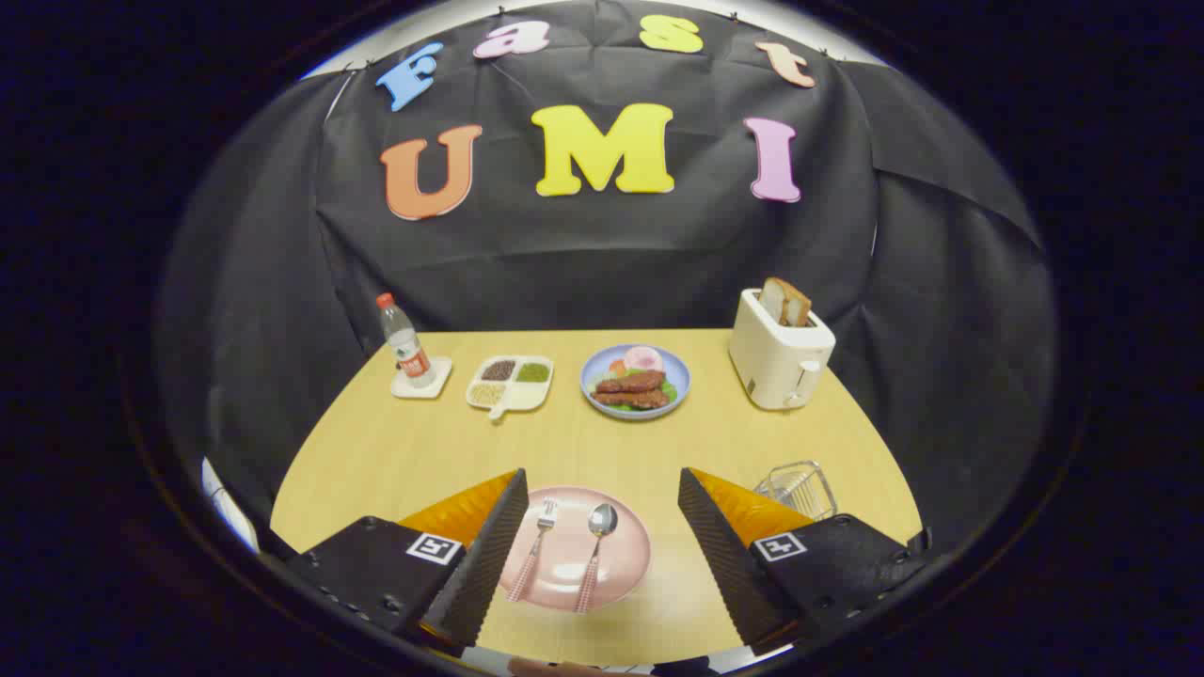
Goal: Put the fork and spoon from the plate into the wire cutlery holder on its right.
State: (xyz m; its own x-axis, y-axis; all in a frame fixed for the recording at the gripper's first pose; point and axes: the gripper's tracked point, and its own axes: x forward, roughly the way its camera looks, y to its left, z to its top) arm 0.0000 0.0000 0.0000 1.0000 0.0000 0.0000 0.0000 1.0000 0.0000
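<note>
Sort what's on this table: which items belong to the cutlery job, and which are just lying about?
Job: fork and spoon, side by side on the pink plate; wire cutlery holder to its right; open gripper, fingers either side of the plate.

Lying about: water bottle, divided snack tray, blue food plate, toaster.

My gripper (602, 555) fingers stand wide apart over the pink plate (616, 588); I see open air above fork (534, 547) and spoon (593, 555). Wire cutlery holder (798, 489) sits beyond the right finger, top unobstructed. Bare table (583, 451) ahead. Toaster (779, 357), food plate (635, 381), tray (511, 383), bottle (404, 343) line the far edge.
</note>
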